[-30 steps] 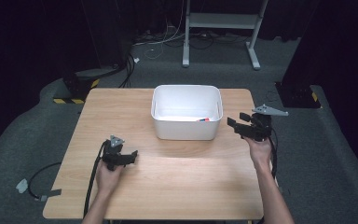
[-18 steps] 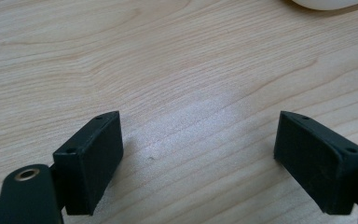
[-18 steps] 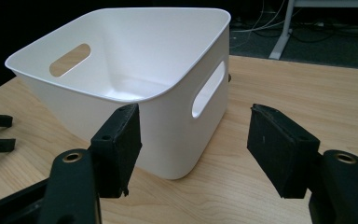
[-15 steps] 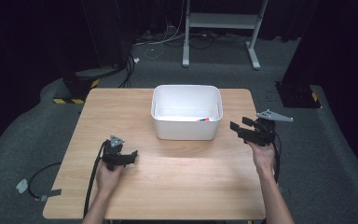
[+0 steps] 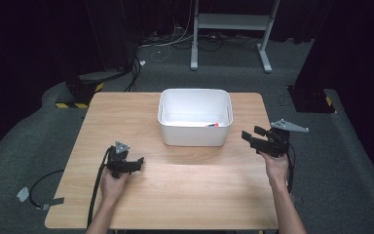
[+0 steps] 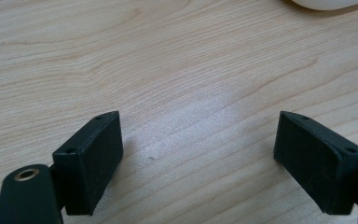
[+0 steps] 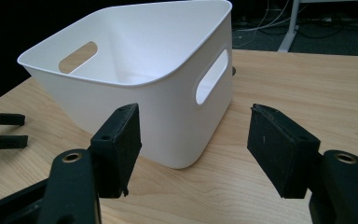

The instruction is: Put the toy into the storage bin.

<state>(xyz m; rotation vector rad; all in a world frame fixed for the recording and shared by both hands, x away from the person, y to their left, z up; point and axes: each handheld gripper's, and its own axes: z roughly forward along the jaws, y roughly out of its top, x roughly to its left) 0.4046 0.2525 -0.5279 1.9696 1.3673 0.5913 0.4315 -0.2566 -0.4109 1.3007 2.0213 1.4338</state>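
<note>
**Two grippers idle beside a white bin**

A white plastic bin [image 5: 195,117] with cut-out handles stands on the far middle of the wooden table [image 5: 175,195]. Inside it, against the near right wall, lies a small item with a red-orange end [image 5: 212,125]; it is too small to tell what it is.

The right gripper [image 5: 253,135] is held off the table's right edge, near the bin's right side and apart from it. In the right gripper view its fingers [image 7: 119,147] are released, with a clear gap between them and nothing in it; the bin's near corner and one handle slot [image 7: 212,77] show beyond them.

The left gripper [image 5: 135,163] rests low over the near left part of the table, well apart from the bin. In the left gripper view its fingers [image 6: 91,158] are spread wide over bare wood, with nothing between them.
</note>
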